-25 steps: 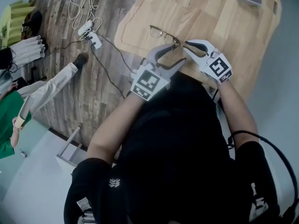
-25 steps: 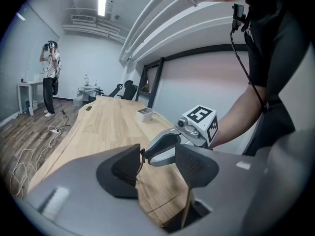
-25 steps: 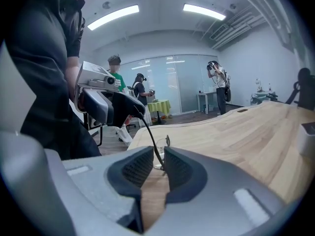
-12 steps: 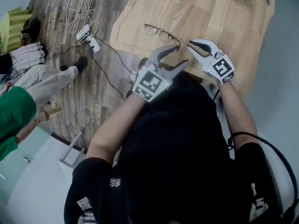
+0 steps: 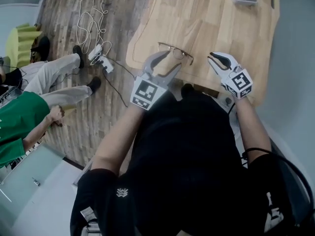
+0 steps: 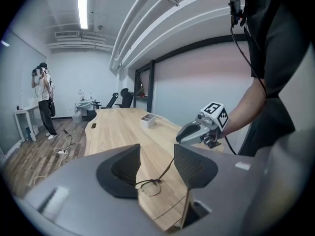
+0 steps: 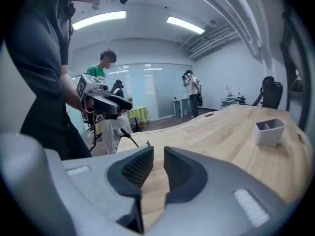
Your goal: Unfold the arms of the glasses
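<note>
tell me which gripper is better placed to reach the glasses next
Left, likely. The left gripper frames the glasses between wide jaws that just closed slightly, without touching. The right gripper stands off to the side, jaws narrow, empty.

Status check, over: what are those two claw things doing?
Left gripper open, jaws just eased inward, nothing gripped. Right gripper narrowly open, empty. Glasses lying free on wooden table. Nothing in the way.
</note>
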### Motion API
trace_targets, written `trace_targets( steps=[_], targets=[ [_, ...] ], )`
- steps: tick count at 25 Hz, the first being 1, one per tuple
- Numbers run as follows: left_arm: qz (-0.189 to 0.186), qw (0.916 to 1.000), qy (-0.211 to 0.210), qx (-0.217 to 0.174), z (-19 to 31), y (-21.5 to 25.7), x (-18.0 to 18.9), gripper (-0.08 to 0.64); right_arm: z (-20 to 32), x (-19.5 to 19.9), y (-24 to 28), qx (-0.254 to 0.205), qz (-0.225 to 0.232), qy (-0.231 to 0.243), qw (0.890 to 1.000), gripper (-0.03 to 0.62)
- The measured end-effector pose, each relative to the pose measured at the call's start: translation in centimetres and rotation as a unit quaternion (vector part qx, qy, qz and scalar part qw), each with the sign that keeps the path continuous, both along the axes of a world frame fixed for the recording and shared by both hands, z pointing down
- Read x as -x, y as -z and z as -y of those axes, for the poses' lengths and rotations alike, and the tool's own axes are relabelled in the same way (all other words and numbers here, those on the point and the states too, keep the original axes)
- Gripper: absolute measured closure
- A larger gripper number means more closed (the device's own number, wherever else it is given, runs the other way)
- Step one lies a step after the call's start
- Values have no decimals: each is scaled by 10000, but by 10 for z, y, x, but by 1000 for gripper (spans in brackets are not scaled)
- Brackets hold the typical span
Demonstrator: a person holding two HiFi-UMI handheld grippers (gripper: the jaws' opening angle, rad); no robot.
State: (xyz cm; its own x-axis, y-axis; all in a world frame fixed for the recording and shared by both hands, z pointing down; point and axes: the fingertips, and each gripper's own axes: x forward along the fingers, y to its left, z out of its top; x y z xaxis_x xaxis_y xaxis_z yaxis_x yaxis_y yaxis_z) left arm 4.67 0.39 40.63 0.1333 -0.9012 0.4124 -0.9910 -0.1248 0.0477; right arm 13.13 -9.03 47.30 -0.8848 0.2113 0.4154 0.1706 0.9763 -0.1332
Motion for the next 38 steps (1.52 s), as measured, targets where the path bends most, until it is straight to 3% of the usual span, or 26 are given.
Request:
trace_targets(
  steps=[4, 8, 15, 21, 26, 31, 38],
  targets=[
    [421, 9975, -427, 369, -4, -18, 29, 357, 6, 6, 27, 91, 333, -782, 9963, 537],
    [847, 9889, -1007, 695, -2, -35, 43, 364, -4, 14, 51, 45, 609, -1406, 9882, 537],
    [1127, 9667, -2087, 963, 9, -73, 55, 385, -26, 28, 74, -209, 718, -2471, 9661, 537],
    [1420, 9388, -2903, 1194, 15, -120, 55, 399, -42, 18, 70, -258, 596, -3175, 9460, 537],
    [1354, 9297, -3156, 1332, 32, -142, 57, 438, -60, 5, 58, -212, 435, -3675, 9288, 537],
    [1249, 9146, -3533, 1520, 38, -165, 48, 442, -76, -7, 39, -113, 270, -4092, 9120, 537],
    [1229, 9115, -3589, 1586, 34, -179, 44, 517, -77, -17, 30, -96, 254, -4309, 9020, 537]
  ],
)
